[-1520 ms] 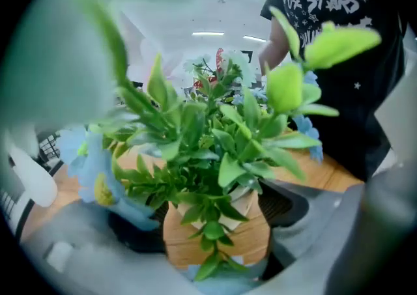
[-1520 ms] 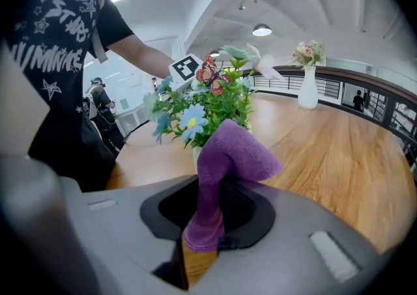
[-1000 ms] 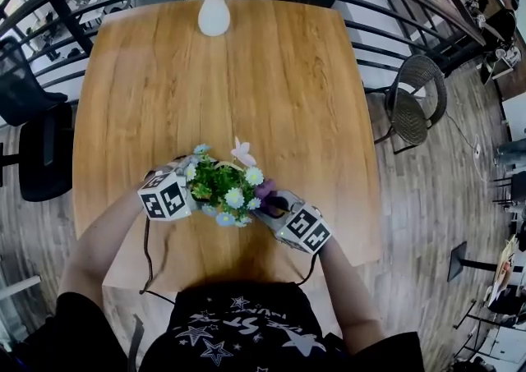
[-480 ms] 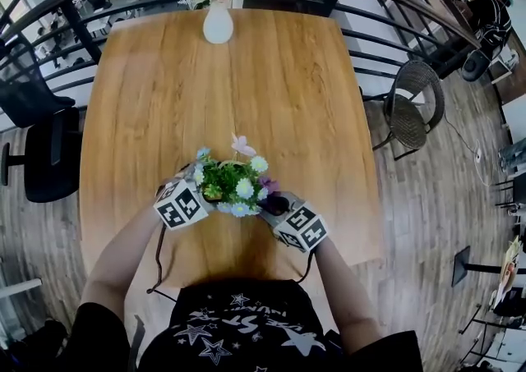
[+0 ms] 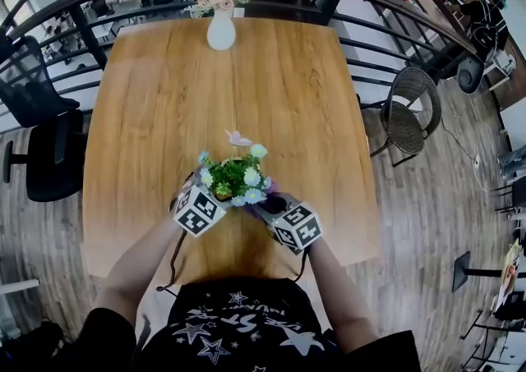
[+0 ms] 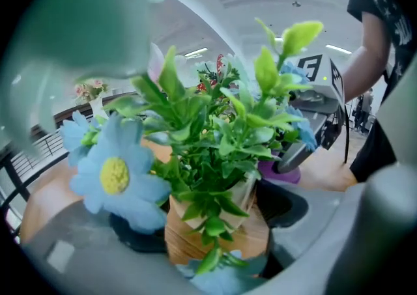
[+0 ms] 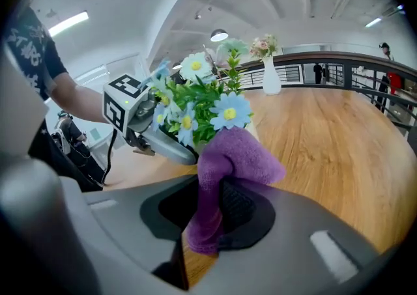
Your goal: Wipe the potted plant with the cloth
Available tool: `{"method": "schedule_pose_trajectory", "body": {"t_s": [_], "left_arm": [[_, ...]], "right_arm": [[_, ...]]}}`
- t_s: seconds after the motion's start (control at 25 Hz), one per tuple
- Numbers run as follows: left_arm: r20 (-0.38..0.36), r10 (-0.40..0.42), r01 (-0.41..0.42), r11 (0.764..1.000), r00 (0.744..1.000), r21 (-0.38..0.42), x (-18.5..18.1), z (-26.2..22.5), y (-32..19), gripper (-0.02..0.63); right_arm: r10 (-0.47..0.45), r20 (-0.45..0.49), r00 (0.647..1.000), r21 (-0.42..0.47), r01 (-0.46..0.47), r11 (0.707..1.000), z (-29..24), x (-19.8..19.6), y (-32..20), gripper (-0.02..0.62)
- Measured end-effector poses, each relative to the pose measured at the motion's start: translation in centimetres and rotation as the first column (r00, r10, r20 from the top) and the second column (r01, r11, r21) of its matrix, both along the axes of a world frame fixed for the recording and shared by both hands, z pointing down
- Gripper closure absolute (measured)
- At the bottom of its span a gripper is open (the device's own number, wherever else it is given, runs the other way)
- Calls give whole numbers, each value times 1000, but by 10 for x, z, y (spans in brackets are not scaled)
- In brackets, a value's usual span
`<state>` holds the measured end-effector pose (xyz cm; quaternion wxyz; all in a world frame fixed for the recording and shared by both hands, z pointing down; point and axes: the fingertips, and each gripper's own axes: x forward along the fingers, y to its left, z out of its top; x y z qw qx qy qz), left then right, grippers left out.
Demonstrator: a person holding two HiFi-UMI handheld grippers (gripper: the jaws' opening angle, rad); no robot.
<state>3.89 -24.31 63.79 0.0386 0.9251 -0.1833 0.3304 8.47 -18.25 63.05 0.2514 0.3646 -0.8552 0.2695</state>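
The potted plant (image 5: 234,175), green leaves with blue, white and pink flowers in a small wooden pot (image 6: 218,232), is over the near middle of the wooden table (image 5: 279,91). My left gripper (image 5: 215,194) is shut on the pot, one jaw on each side of it. My right gripper (image 5: 267,200) is shut on a purple cloth (image 7: 231,160), and the cloth's bunched end touches the plant's (image 7: 195,108) lower right flowers. Whether the pot rests on the table is hidden.
A white vase of flowers (image 5: 220,29) stands at the table's far edge, with a black railing (image 5: 353,1) behind it. A black chair (image 5: 49,153) is on the left and a wicker chair (image 5: 415,112) on the right. The table's near edge is under my arms.
The plant has shifted slightly away from me toward the table's middle. My left gripper has swung in rightward under it. My right gripper and cloth have stayed against its right side.
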Motion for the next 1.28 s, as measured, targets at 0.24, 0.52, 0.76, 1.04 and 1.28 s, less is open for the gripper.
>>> {"method": "schedule_pose_trajectory", "body": {"t_s": [0.24, 0.52, 0.76, 1.04, 1.28], "left_arm": [[-1, -124, 124, 992, 992, -7, 7, 1, 1, 172], [-1, -224, 224, 974, 975, -10, 10, 0, 3, 172], [-7, -275, 275, 961, 961, -7, 12, 0, 6, 172], [0, -164, 164, 986, 986, -42, 9, -1, 23, 172], [18, -86, 87, 995, 996, -49, 4, -1, 44, 172]], "right_arm": [[-9, 10, 1000, -2, 9, 1000, -1, -9, 5, 512], [-12, 3, 1000, 8, 12, 1000, -2, -17, 8, 512], [3, -11, 1000, 11, -3, 1000, -1, -9, 8, 512], [39, -16, 999, 10, -39, 999, -1, 5, 5, 512], [61, -22, 998, 12, -61, 998, -1, 13, 2, 512]]}}
